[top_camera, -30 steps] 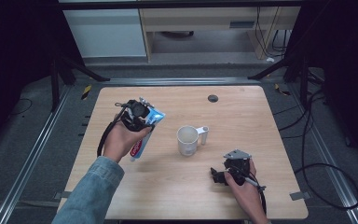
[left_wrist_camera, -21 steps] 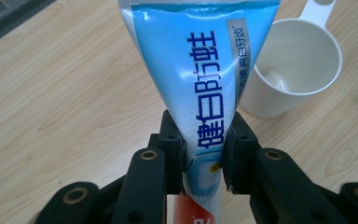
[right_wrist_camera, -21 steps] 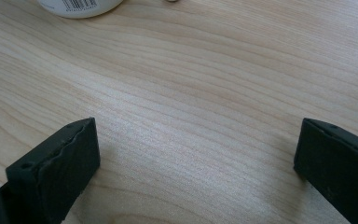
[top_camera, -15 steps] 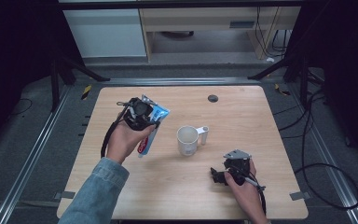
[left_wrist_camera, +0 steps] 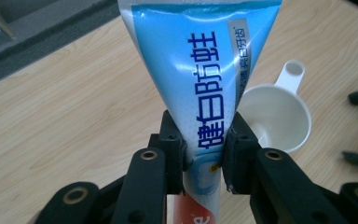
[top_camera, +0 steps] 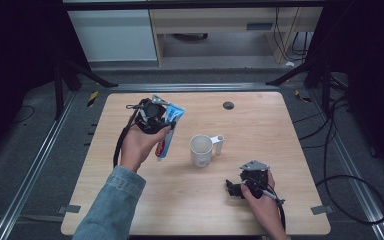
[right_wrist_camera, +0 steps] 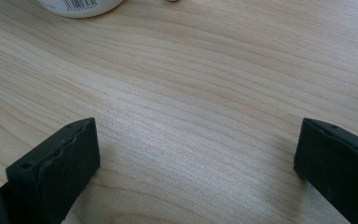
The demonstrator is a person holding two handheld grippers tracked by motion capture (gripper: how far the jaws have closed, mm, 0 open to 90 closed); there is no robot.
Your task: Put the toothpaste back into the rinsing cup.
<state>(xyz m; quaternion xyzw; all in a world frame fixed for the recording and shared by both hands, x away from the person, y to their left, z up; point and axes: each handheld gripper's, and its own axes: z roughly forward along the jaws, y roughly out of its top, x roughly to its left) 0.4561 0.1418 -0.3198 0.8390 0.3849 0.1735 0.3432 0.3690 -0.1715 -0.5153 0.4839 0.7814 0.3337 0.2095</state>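
left gripper point(left_wrist_camera: 204, 154) — clamped on toothpaste tube point(left_wrist_camera: 205, 70) | tube crimp-end away, lengthwise | right gripper point(right_wrist_camera: 196, 158) — apart

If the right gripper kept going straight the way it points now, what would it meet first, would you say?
Probably the white mug: the right gripper, jaws open, points low across bare wooden table towards the mug's base, though depth is unclear.

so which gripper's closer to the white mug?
Right, narrowly. The right gripper rests on the table just past the white mug, jaws open. The left gripper is lifted on the mug's other side, clamping the toothpaste tube.
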